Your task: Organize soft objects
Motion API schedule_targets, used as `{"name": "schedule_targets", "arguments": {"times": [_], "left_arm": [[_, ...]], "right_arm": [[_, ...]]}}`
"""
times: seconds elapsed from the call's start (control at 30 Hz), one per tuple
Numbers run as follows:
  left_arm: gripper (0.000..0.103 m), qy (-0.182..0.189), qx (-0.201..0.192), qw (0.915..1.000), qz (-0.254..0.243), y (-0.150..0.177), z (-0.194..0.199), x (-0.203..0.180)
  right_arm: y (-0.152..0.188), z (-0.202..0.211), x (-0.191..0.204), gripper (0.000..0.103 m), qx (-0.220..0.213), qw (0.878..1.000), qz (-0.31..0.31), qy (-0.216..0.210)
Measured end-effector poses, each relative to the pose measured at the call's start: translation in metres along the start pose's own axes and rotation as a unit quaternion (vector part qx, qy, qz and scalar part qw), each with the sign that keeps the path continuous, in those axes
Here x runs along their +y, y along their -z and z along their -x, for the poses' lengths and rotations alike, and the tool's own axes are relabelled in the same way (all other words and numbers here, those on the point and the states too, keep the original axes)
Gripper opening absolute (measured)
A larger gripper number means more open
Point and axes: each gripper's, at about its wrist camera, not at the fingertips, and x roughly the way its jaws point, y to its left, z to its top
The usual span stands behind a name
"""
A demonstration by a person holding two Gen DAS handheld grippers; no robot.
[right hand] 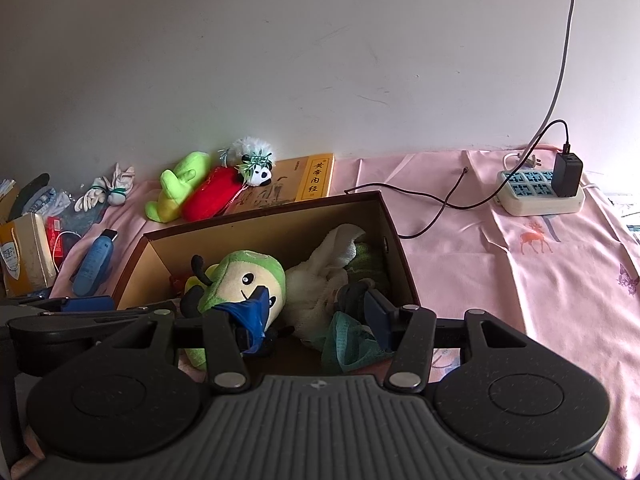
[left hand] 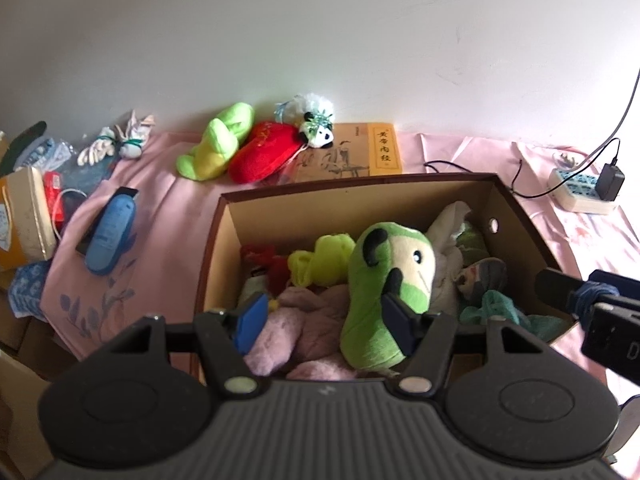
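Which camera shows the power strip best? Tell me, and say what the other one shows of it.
The right wrist view: the power strip sits whole on the pink cloth, sockets and plugged-in black charger clear. The left wrist view squeezes it small and warped at the right edge.

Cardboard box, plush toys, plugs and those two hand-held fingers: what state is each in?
Brown cardboard box: open, nearly full.
Green caterpillar plush: upright inside the box.
Red plush: outside, lying on the pink cloth.
White power strip: black charger plugged in.
Left fingers: open.
Right fingers: open.

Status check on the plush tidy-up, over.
Both grippers open over cardboard box, left gripper, right gripper. Green plush doll in box. Red plush still outside.
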Motion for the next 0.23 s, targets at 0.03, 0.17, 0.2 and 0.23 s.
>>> {"name": "schedule_targets", "arguments": {"times": [0.03,0.17,0.2,0.23], "left_arm": [[0.063,0.002,-0.001,1.0,0.002,-0.0002,0.0,0.0002],[0.058,0.004,-0.011,0.9999,0.009,-0.0011,0.002,0.0012],[0.058,0.001,-0.012,0.9999,0.01,-0.0017,0.002,0.0014],[0.059,-0.003,-0.012,0.9999,0.009,-0.0021,0.0017,0.0007]], "right_arm": [[0.0,-0.0003,0.0,0.037,0.0,1.0,0.0,0.0],[0.0,0.0004,-0.0004,0.037,0.0,1.0,-0.001,0.001],[-0.0002,0.0002,-0.0009,0.037,-0.001,1.0,-0.002,0.001],[-0.0004,0.0002,-0.0012,0.037,-0.002,1.0,-0.003,0.0]]}}
